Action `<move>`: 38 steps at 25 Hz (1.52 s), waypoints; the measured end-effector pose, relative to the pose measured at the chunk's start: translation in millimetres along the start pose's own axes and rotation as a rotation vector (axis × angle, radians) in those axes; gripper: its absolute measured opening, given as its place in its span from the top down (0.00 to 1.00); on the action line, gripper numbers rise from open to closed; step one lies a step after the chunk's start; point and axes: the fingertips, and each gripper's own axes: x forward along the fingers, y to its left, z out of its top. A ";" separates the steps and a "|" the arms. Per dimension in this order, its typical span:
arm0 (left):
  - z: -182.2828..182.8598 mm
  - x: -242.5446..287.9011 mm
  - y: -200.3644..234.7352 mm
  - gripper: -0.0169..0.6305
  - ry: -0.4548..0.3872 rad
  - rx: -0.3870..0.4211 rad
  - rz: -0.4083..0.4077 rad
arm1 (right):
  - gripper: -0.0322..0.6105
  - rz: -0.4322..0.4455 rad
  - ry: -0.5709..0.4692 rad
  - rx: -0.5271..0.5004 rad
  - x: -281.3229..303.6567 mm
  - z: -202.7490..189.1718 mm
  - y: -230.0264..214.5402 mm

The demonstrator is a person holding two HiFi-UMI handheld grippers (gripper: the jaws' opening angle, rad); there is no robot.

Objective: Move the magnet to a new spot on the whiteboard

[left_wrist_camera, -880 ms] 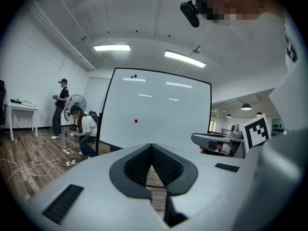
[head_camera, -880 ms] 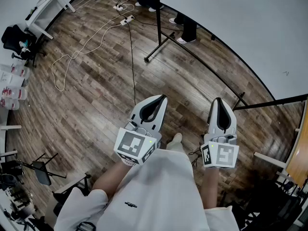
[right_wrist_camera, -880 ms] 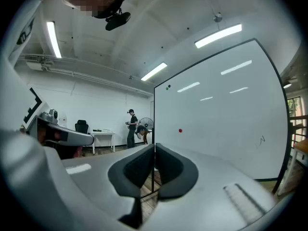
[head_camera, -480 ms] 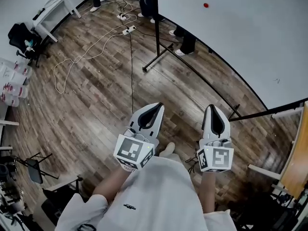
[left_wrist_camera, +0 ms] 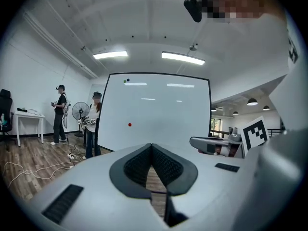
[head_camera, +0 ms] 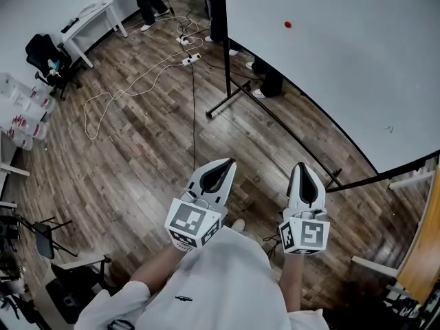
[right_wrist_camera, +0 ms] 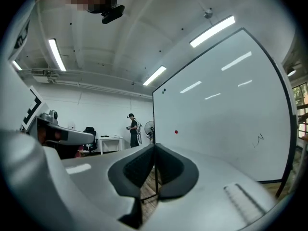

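The whiteboard (head_camera: 357, 67) fills our 1 to 3 o'clock, well apart from us. Its stand foot (head_camera: 228, 98) and a black cable (head_camera: 193, 115) cross the floor at 12 o'clock, so on the walk in we could trip or jolt the board. Our left claw (head_camera: 229, 162) and right claw (head_camera: 302, 165) are both closed on nothing. If either one arrives that way, we would likely shove the small red magnet (head_camera: 287, 25), high on the board at 1 o'clock, instead of pinching it.

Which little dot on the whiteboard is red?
The magnet alone, lower on the whiteboard, is red; the two dots near its top left corner look green and dark.
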 end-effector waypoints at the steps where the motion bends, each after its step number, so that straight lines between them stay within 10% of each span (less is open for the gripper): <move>1: 1.1 2.6 -2.2 0.96 0.002 0.005 -0.003 | 0.94 -0.003 -0.002 0.008 0.4 0.9 -2.8; 12: 12.1 64.2 24.2 0.96 -0.030 0.004 -0.030 | 0.94 -0.005 0.010 -0.020 52.3 -4.3 -23.9; 38: 90.6 341.8 247.3 0.96 0.001 -0.039 -0.173 | 0.94 -0.127 0.011 -0.093 402.4 24.0 -95.3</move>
